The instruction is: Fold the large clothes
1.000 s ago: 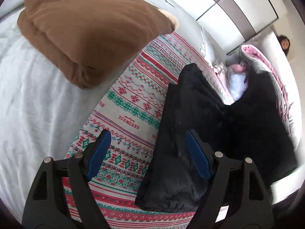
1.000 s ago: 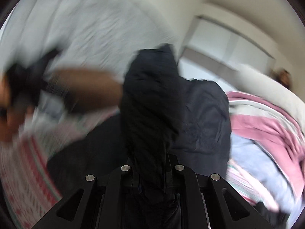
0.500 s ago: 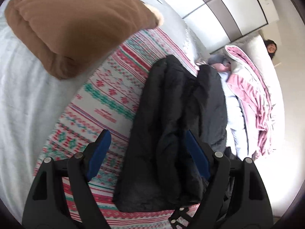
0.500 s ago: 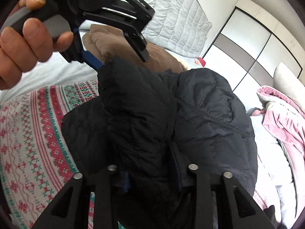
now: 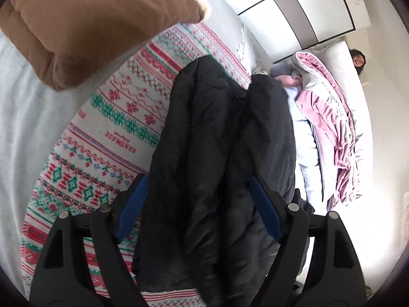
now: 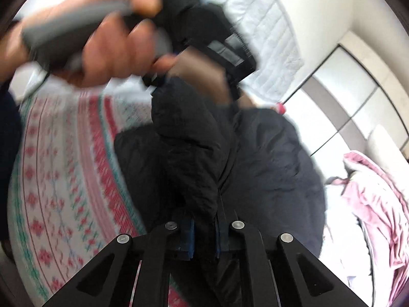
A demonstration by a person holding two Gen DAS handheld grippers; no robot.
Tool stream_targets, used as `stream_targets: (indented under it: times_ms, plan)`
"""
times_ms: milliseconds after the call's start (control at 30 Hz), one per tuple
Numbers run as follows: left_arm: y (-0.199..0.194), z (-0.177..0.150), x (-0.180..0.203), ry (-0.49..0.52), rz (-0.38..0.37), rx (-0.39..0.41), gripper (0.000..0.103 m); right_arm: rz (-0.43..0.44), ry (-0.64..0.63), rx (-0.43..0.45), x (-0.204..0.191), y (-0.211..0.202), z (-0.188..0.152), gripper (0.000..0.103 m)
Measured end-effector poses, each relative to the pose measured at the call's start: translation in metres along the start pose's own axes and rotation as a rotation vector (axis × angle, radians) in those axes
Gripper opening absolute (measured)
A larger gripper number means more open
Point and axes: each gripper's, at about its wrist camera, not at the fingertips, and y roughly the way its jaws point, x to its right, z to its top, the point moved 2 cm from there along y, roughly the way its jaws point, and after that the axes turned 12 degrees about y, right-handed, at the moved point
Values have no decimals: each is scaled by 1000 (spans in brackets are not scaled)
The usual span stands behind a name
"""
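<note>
free: patterned blanket (image 5: 107,138) left | blocked: brown cushion (image 5: 84,25), pink bedding (image 5: 332,128) right

The black jacket (image 5: 225,168) is puffy quilted cloth with a faint sheen. Under it the patterned blanket (image 5: 107,138) looks knitted and matt. The brown cushion (image 5: 84,20) is soft, suede-like fabric. The left gripper (image 5: 196,212) is matt black plastic with smooth blue pads (image 5: 131,204) and shiny metal rivets.

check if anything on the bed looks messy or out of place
The black puffer jacket lies bunched in uneven ridges on the patterned blanket, not flat. Beside it, a pink blanket sits crumpled in a heap.
</note>
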Motion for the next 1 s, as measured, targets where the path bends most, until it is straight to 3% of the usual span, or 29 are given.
stream_targets:
  times_ms: [233,333,400,467,567,600,733,833,900,1000]
  plan:
    - [8,-3,4,3,14,-17,81,37,24,-52,-1,14,-9,12]
    - [-16,1,7,3,30,93,81,63,79,-57,10,19,-11,19]
    - [-32,2,18,55,-3,156,81,109,132,-74,21,17,-8,28]
    - [-38,1,31,125,-30,172,81,217,207,-88,37,4,-1,37]
    - [-33,0,50,205,15,151,81,379,349,-16,72,-34,10,49]
    - [-30,0,56,227,26,144,81,387,385,8,84,-43,11,54]
    - [-26,5,90,349,35,161,81,451,643,84,155,-61,-2,56]
    - [-14,9,129,472,5,148,81,375,834,51,188,-46,-19,56]
    - [6,12,150,542,76,117,81,341,937,-22,203,-24,-33,56]
    - [53,13,143,546,298,5,81,299,970,-165,203,10,-49,56]
